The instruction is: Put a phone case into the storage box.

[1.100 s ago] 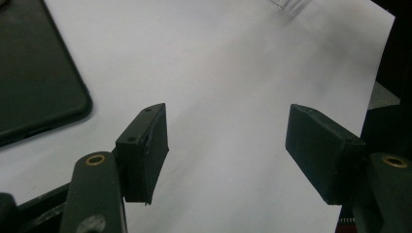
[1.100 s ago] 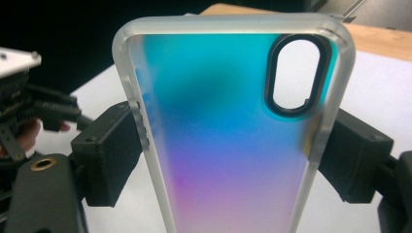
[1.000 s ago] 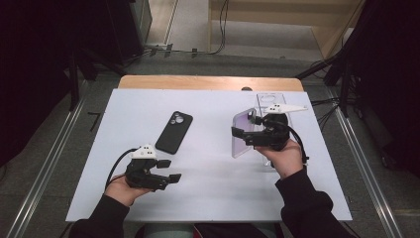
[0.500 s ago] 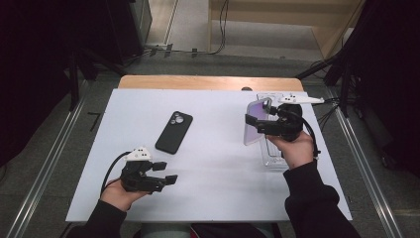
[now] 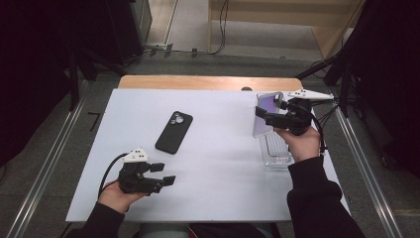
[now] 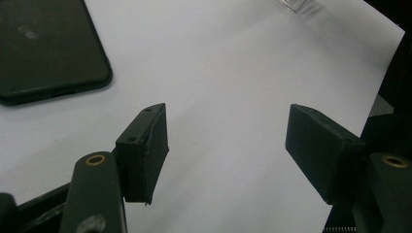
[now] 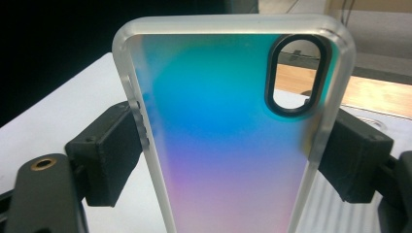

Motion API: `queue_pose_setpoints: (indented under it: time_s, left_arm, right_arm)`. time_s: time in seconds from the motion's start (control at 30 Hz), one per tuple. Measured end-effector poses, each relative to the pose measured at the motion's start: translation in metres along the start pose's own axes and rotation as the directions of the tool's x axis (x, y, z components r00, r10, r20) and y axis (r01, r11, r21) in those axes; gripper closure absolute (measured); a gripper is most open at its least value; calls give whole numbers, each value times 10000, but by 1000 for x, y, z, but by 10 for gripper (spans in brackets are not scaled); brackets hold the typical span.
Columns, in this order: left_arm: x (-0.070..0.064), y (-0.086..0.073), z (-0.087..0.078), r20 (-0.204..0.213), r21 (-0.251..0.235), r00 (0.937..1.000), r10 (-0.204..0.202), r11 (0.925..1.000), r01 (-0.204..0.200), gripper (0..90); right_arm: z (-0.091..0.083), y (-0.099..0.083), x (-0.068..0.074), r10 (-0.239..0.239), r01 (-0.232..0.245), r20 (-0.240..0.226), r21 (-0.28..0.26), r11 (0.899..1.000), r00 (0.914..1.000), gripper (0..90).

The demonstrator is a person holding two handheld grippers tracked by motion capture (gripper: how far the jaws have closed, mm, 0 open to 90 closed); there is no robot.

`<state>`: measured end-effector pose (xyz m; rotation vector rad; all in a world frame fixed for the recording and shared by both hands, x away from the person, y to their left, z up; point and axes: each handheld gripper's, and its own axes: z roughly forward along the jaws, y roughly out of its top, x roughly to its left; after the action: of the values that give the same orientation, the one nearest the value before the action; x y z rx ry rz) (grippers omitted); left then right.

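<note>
Now right gripper (image 5: pixel 265 115) squeezes shiny phone case (image 5: pixel 264 111) by long sides (standing tall); black phone (image 5: pixel 174 132) far left, nearer wide-open left gripper (image 5: pixel 163 173).

We see the black phone (image 6: pixel 46 48) cut off by the left gripper view's top and left edges, and the iridescent case (image 7: pixel 228 136) runs off the right gripper view's bottom edge.

Black phone (image 5: pixel 174 132) lying face down mid-table, camera end pointing far. Clear plastic tray (image 5: pixel 275 151) sitting at right side of white table (image 5: pixel 218 178). Wooden strip (image 5: pixel 208 82) running along far edge. Cables (image 5: pixel 218 34) trailing on floor beyond.
</note>
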<state>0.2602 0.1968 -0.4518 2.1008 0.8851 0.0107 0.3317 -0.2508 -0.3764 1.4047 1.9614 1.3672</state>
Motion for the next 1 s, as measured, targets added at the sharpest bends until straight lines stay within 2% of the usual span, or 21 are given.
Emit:
queue_pose_setpoints:
  time_s: [0.4, 0.77, 1.0]
  left_arm:
    - [2, -1, -2, -44, -41, 10000, -61, 10000, 61, 320]
    - [4, -1, -1, -47, -115, 9999, -146, 9998, 145, 320]
    - [3, -1, 2, -10, -40, 10000, -80, 10000, 80, 320]
  right_arm:
    - [1, 3, -22, 373, -355, 728, -258, 9990, 9966, 153]
    - [16, 7, -39, 570, -551, 1378, -177, 9983, 9888, 153]
    - [31, 12, -50, 500, -493, 1758, -84, 9987, 9832, 152]
